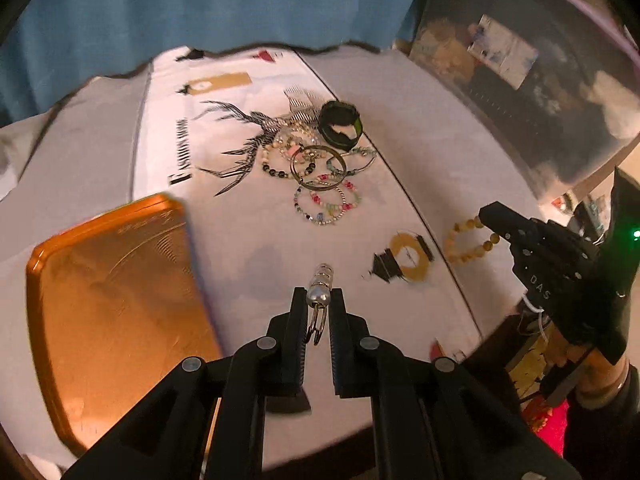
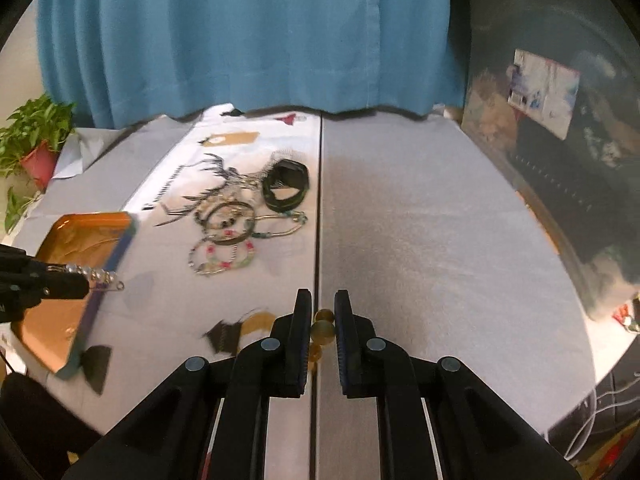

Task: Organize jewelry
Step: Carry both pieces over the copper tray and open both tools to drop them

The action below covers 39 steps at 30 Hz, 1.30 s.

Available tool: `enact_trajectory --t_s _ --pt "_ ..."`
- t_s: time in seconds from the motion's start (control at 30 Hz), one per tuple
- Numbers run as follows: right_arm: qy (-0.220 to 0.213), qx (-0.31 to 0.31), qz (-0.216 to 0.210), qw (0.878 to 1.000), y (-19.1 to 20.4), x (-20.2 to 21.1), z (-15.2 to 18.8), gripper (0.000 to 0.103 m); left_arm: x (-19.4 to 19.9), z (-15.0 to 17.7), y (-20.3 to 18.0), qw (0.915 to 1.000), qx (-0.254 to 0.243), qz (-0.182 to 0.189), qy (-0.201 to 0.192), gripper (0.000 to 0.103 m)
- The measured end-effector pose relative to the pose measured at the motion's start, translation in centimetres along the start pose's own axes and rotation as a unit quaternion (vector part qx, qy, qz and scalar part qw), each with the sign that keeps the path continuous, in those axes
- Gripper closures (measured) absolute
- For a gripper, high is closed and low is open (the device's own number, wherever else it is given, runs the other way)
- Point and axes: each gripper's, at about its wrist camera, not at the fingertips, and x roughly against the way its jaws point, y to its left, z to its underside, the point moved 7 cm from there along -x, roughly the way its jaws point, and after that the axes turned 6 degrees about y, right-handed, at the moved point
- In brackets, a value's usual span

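Observation:
My left gripper [image 1: 319, 296] is shut on a silver beaded brooch pin [image 1: 319, 286] and holds it above the table, just right of an orange tray [image 1: 112, 304]. In the right wrist view the left gripper [image 2: 86, 278] holds the pin [image 2: 98, 276] over the tray's edge [image 2: 116, 256]. My right gripper [image 2: 323, 300] is shut on a yellow bead bracelet [image 2: 322, 330]; the left wrist view shows it [image 1: 490, 216] with the bracelet [image 1: 468, 242] hanging. A pile of bracelets and bangles [image 1: 320, 172] and a black cuff [image 1: 340, 125] lie mid-table.
A white printed cloth [image 1: 208, 128] covers the table. A blue curtain [image 2: 248, 36] hangs behind it. A potted plant [image 2: 34, 144] stands at far left. A dark cluttered shelf [image 2: 560, 152] is on the right.

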Motion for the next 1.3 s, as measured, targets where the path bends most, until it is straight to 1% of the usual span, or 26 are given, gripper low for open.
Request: enact_trajectory --t_s 0.17,0.27,0.4,0.63,0.73,0.93,1.3 --pt "-0.021 0.005 0.0 1.0 2.1 5.1 1.3 0.091 4.9 3.7 1.0 0.9988 0.026 0.002 -0.04 0.095" --pt "-0.029 0.018 -0.001 0.999 3.8 7.9 3.0 0.091 8.2 6.8 1.8 0.9969 0.04 -0.007 -0.068 0.095" --pt "-0.027 0.037 -0.009 0.999 6.7 10.8 5.8 0.091 12.0 11.2 2.8 0.9935 0.052 -0.021 -0.099 0.095" --pt "-0.018 0.077 -0.036 0.996 12.1 14.3 10.4 0.091 15.9 18.3 4.9 0.9876 0.085 -0.028 -0.13 0.095" --pt "-0.019 0.095 -0.042 0.994 14.1 15.6 11.5 0.091 16.7 20.1 6.0 0.9853 0.098 -0.032 -0.136 0.095" --pt "-0.024 0.121 -0.049 0.991 16.9 17.4 12.5 0.091 18.0 22.0 7.4 0.9811 0.115 -0.031 -0.152 0.095" --pt "-0.021 0.141 -0.055 0.988 18.7 17.9 12.6 0.091 18.0 22.3 8.2 0.9791 0.12 -0.033 -0.161 0.095"
